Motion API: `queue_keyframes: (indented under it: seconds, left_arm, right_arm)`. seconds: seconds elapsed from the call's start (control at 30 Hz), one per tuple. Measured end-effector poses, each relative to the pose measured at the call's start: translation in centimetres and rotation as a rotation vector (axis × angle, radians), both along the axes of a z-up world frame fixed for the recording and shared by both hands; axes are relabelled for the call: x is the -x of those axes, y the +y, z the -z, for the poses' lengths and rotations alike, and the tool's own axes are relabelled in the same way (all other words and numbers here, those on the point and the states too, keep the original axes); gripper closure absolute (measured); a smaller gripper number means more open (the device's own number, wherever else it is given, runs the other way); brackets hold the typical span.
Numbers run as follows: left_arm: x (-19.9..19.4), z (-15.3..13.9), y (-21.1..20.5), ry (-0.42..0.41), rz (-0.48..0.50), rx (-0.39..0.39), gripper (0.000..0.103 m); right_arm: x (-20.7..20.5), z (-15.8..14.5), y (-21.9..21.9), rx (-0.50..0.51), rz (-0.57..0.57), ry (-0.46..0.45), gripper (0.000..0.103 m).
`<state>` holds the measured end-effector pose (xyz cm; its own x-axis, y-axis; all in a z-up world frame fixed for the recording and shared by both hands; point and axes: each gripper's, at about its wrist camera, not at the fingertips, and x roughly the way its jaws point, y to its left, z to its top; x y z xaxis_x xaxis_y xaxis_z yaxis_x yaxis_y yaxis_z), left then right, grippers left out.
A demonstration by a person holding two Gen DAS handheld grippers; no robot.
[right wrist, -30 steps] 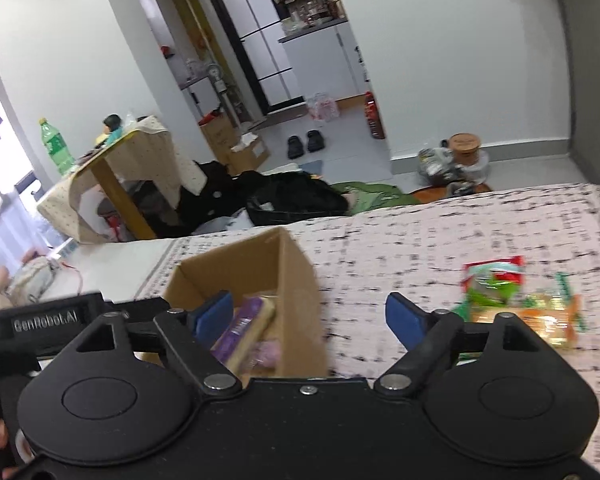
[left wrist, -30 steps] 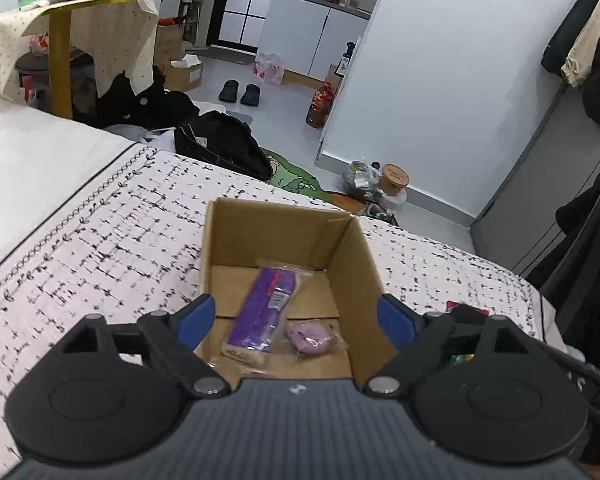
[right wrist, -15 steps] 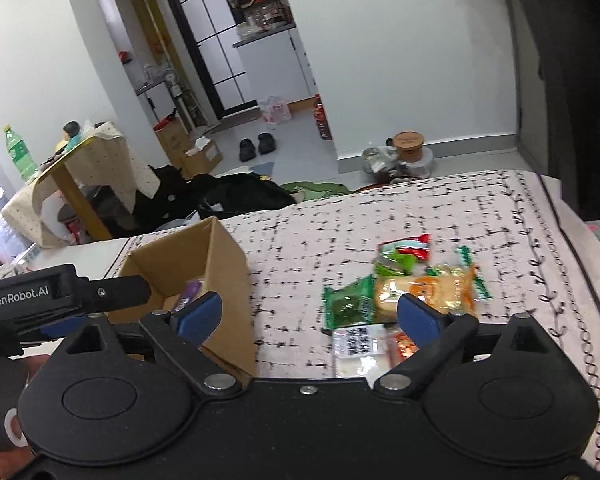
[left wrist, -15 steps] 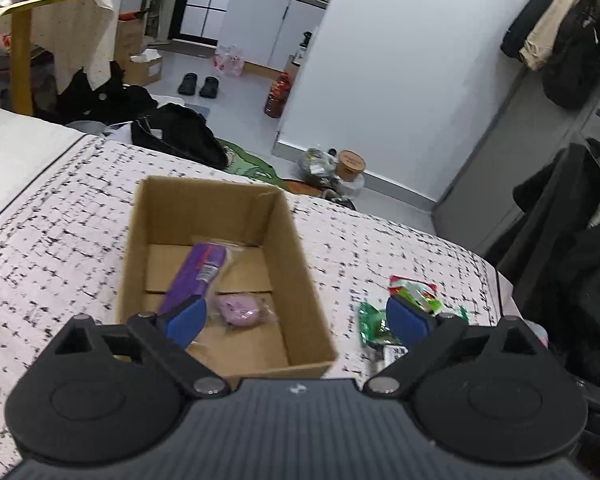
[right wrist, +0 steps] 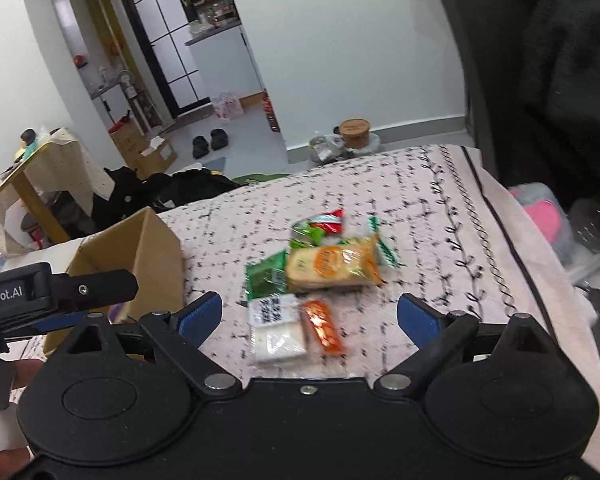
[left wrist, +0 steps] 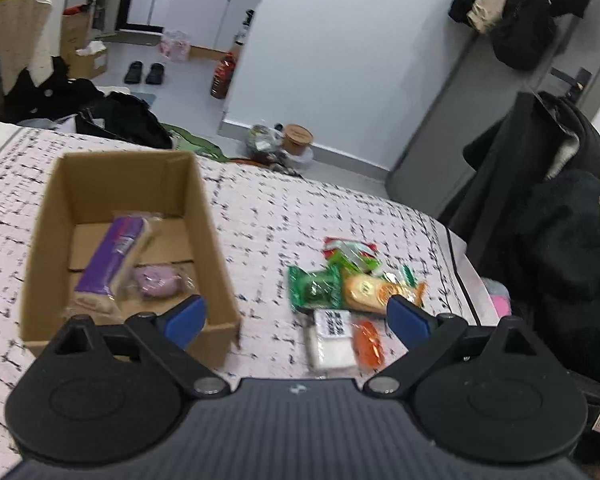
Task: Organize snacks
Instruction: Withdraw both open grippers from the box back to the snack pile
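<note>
An open cardboard box (left wrist: pixel 204 216) stands on the patterned bedspread (left wrist: pixel 260 216), holding a purple pack (left wrist: pixel 112 256) and a round pink snack (left wrist: pixel 158 282). To its right lies a loose pile: a green pack (left wrist: pixel 314 288), a yellow-orange pack (left wrist: pixel 374 292), a white pack (left wrist: pixel 332 338), a small orange pack (left wrist: pixel 368 340) and a red-green pack (left wrist: pixel 350 252). My left gripper (left wrist: pixel 296 318) is open and empty, spanning the box corner and the pile. My right gripper (right wrist: pixel 309 318) hangs open and empty over the white pack (right wrist: pixel 276 328) and small orange pack (right wrist: pixel 322 326).
Dark coats (left wrist: pixel 560 240) hang close on the right of the bed. A clear container with something pink (right wrist: pixel 540 216) sits just past the bed's right edge. Black bags (left wrist: pixel 124 120) and shoes (left wrist: pixel 144 73) lie on the floor beyond the far edge.
Both grippers have swung right, away from the box and towards the snack pile. The box has slid to the left in both views. Both sets of jaws stand a little wider.
</note>
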<state>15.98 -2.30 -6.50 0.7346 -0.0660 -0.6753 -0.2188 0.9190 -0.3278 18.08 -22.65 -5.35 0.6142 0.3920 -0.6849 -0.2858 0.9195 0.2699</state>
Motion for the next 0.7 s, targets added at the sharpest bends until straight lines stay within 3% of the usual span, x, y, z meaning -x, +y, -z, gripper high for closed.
queue_keyframes:
  seconds: [0.37,0.63,0.7]
  left_arm:
    - [-1.1,2.3,-2.1,0.047,0.097,0.072,0.007]
    - [-1.9,5.5,-3.1,0.131,0.129,0.075,0.009]
    - [-2.0,6.3,-3.2,0.151,0.127,0.082,0.009]
  right_arm:
    - [0.7,2.1,-2.9,0.015,0.037,0.059,0.01]
    - [0.5,4.4,-2.9,-0.008,0.029,0.136,0.019]
    - [0.5,5.0,-2.7,-0.007,0.019,0.159,0.027]
